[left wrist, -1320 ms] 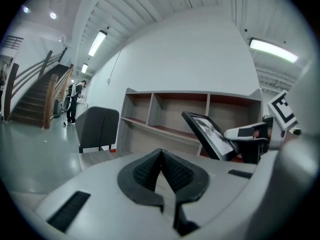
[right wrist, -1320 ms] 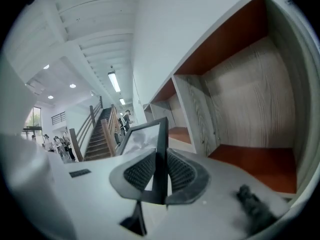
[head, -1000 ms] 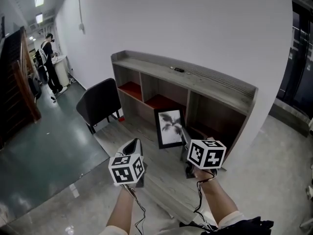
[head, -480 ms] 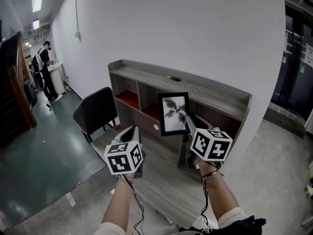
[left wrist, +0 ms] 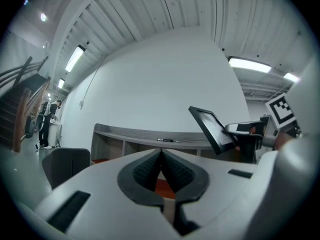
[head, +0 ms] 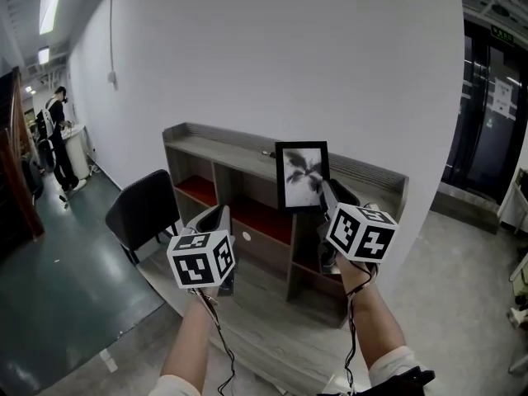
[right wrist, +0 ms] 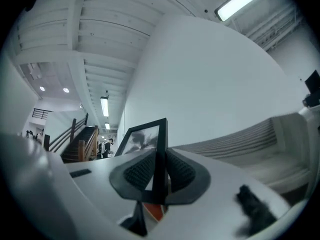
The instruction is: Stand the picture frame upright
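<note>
Grey wooden shelf unit (head: 216,141) spans the picture's middle. Over its top, right of centre, the black picture frame (head: 302,176) is held with its long axis vertical. The right tongs (head: 323,195) pinch its lower right edge from below. The left tongs (head: 219,218), lower left and farther off, are closed on nothing.

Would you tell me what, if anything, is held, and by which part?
The right gripper clamps the frame by its edge; the left gripper holds nothing.
</note>
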A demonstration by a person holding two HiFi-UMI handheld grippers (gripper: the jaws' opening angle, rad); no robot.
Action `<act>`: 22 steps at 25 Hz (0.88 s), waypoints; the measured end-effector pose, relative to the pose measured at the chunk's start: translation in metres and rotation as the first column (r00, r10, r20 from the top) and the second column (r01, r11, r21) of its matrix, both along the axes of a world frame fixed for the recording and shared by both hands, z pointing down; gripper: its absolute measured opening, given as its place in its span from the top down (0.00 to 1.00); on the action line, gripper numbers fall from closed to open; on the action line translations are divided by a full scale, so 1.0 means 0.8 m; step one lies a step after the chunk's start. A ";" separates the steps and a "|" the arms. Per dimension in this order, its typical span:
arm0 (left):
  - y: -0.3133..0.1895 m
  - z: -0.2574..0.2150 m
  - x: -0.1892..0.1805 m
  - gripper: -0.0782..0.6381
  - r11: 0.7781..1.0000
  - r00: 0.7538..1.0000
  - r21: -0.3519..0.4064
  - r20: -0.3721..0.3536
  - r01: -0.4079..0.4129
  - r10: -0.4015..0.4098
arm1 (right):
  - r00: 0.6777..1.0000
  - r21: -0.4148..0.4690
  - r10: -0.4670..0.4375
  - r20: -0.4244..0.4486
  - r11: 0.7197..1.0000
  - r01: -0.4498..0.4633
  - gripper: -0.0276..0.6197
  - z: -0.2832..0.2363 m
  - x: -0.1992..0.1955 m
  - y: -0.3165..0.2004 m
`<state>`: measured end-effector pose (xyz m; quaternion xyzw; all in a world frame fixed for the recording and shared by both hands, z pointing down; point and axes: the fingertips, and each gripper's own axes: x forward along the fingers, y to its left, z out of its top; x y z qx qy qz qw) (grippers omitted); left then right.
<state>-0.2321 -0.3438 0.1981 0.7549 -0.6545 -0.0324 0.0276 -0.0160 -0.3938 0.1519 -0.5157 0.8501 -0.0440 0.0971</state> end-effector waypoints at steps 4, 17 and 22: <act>-0.022 -0.013 0.014 0.87 0.999 0.999 0.012 -0.001 -0.047 0.047 | 0.997 0.030 0.075 -0.002 0.997 -0.075 0.83 -0.027 0.025 -0.014; -0.098 -0.075 0.079 0.87 0.976 0.978 0.067 0.009 -0.209 0.208 | 0.970 0.034 0.241 -0.034 0.970 -0.240 0.83 -0.067 0.076 -0.050; -0.114 -0.091 0.092 0.87 0.968 0.971 0.081 -0.008 -0.238 0.239 | 0.942 0.014 0.323 -0.090 0.946 -0.323 0.83 -0.083 0.103 -0.067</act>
